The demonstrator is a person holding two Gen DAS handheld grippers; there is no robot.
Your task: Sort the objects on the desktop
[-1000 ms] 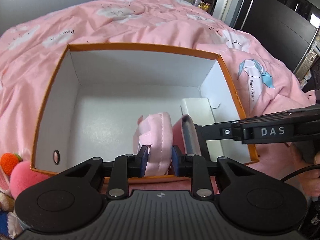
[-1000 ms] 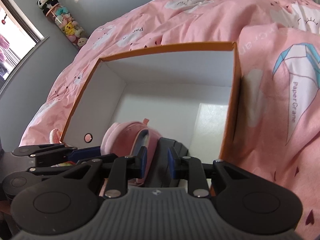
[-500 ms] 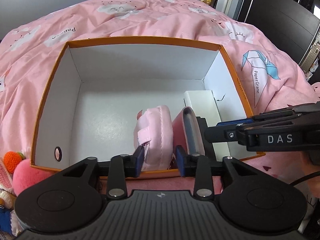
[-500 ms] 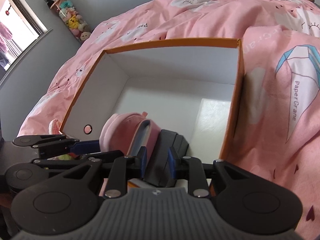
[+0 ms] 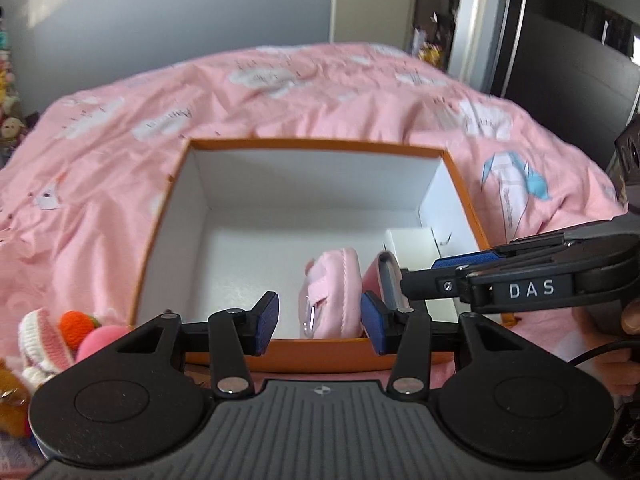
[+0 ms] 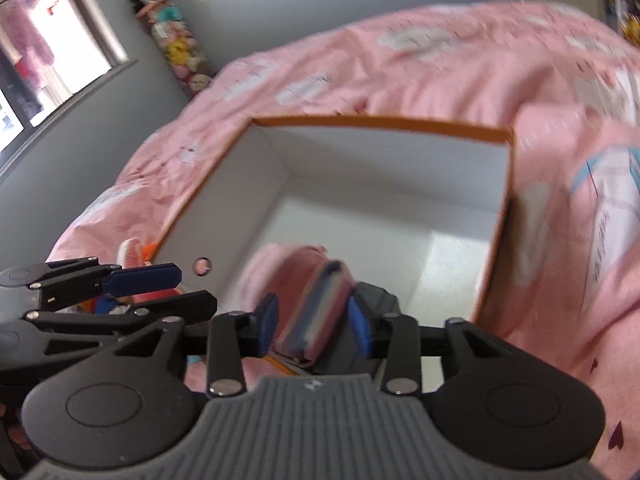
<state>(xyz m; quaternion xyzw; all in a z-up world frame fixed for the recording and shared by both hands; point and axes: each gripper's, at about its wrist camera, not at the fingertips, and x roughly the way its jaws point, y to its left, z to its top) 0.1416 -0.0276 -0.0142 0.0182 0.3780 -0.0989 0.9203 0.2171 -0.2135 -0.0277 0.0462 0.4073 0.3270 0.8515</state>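
Observation:
An orange box [image 5: 320, 356] with a white inside sits on a pink bed cover [image 5: 120, 152]. In it a pink zip pouch [image 5: 332, 296] stands on edge beside a red case with a grey rim [image 5: 384, 276]. My left gripper [image 5: 320, 322] is open above the box's near wall, its pads clear of the pouch. In the right wrist view the red case [image 6: 320, 308] shows blurred between the pads of my right gripper [image 6: 314, 324]. Its jaws are opening and no pad presses on the case. A black object [image 6: 376, 300] lies right of the case.
A white carton [image 5: 412, 244] stands in the box's right corner. Knitted toys and a pink ball [image 5: 76, 324] lie outside the box's left front corner. A person's hand [image 5: 632, 316] holds the right gripper. A door and dark wardrobe stand behind the bed.
Both grippers opened, letting go of the pink pouch and the red case, which stay in the box. Both drew back and upward, so more of the room shows.

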